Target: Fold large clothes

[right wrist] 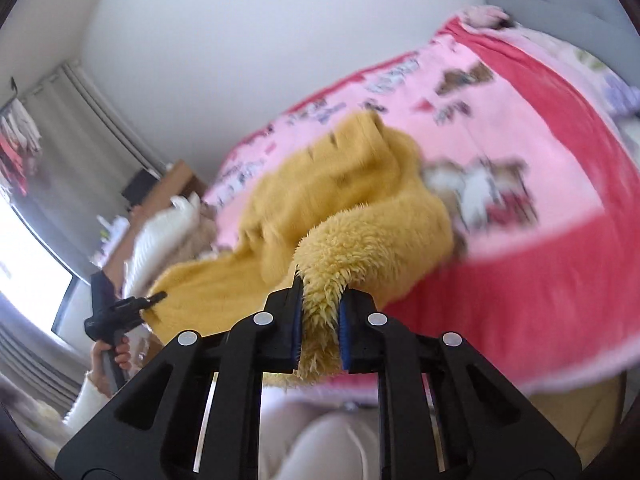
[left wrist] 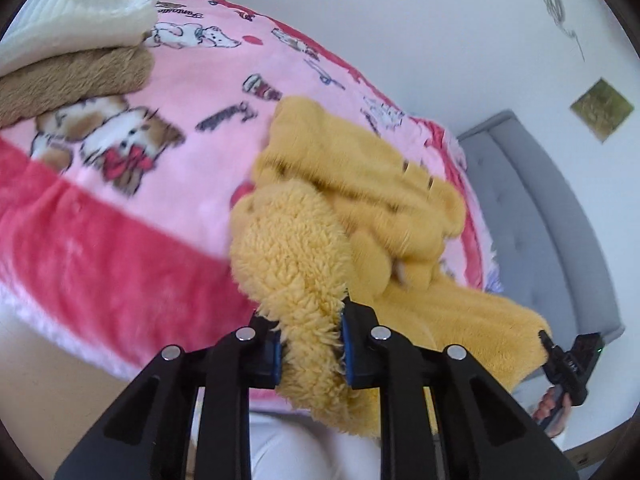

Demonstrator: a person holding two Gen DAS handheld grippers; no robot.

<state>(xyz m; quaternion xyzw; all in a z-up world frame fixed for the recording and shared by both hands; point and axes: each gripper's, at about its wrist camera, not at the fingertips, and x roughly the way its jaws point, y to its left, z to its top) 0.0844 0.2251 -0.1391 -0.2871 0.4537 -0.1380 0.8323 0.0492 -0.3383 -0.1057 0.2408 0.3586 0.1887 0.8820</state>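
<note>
1. Pink blanket (left wrist: pixel 172 168) lies bare across centre and lower left of left wrist view; open passage
2. Folded white and brown stack (left wrist: pixel 76 48) blocks upper left
3. Yellow fleece garment (left wrist: pixel 360 184) heaped centre-right
4. Grey headboard (left wrist: pixel 532 216) closes the right edge
5. Right wrist view: blanket's red band, lower right, bare

A fluffy yellow coat (left wrist: pixel 360 184) is spread in a crumpled heap on a pink blanket (left wrist: pixel 120 208) with puppy pictures. Two of its woolly edges are lifted off the blanket. Its curly inside is turned out at the raised parts. Small dark buttons are seen on its front.
</note>
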